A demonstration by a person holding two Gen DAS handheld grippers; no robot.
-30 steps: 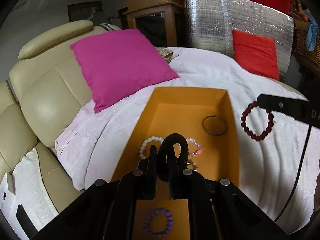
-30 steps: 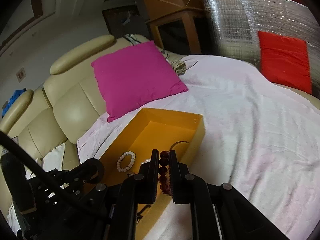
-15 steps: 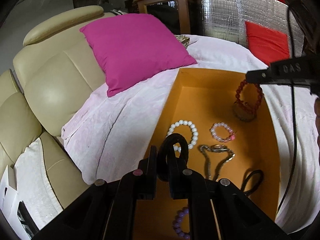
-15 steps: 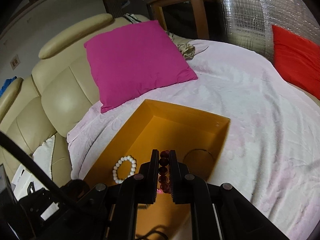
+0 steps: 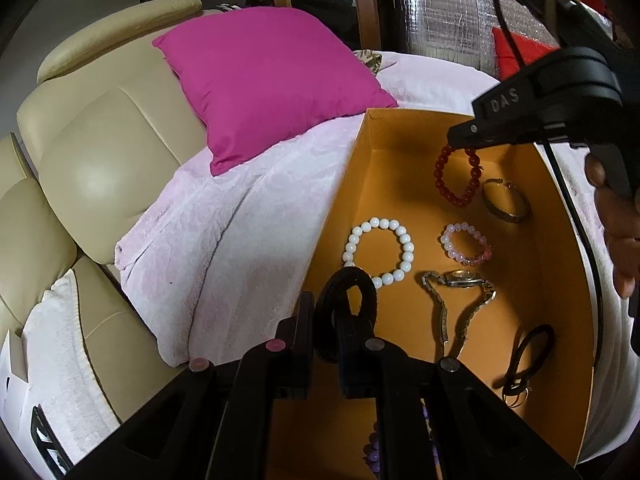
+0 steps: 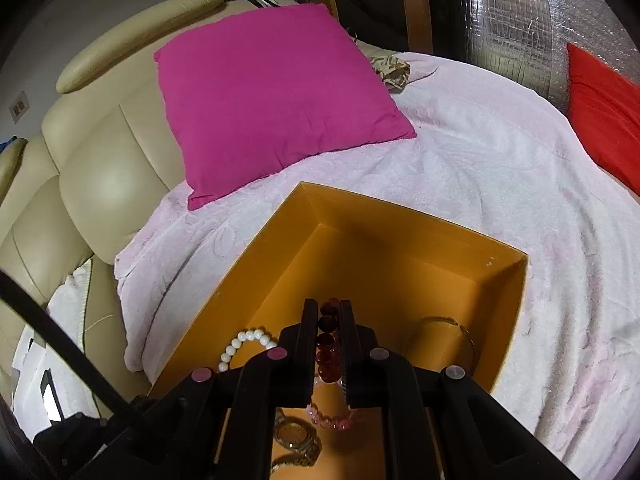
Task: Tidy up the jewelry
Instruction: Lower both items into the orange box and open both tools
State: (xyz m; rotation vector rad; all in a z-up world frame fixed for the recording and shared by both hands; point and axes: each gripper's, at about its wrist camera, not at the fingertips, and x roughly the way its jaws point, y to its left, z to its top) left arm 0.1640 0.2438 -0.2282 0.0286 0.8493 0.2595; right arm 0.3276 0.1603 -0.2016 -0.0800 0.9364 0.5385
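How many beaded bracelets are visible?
4: white bracelet and pink bracelet on the box floor, red bracelet hanging from the right gripper, purple bracelet partly hidden under the left gripper.

A pale pink blanket [image 6: 480, 184] covers the bed and carries an open orange box [image 6: 400, 216] near its front, a magenta cushion [image 6: 272, 92] leaning by the cream headboard [image 6: 108, 168], a red cushion [image 6: 604, 112] at the far right and a crumpled beige cloth [image 6: 394, 67].

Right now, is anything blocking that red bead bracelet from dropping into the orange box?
Nothing visible does. The red bead bracelet hangs from the right gripper over a bare patch of the orange box floor.
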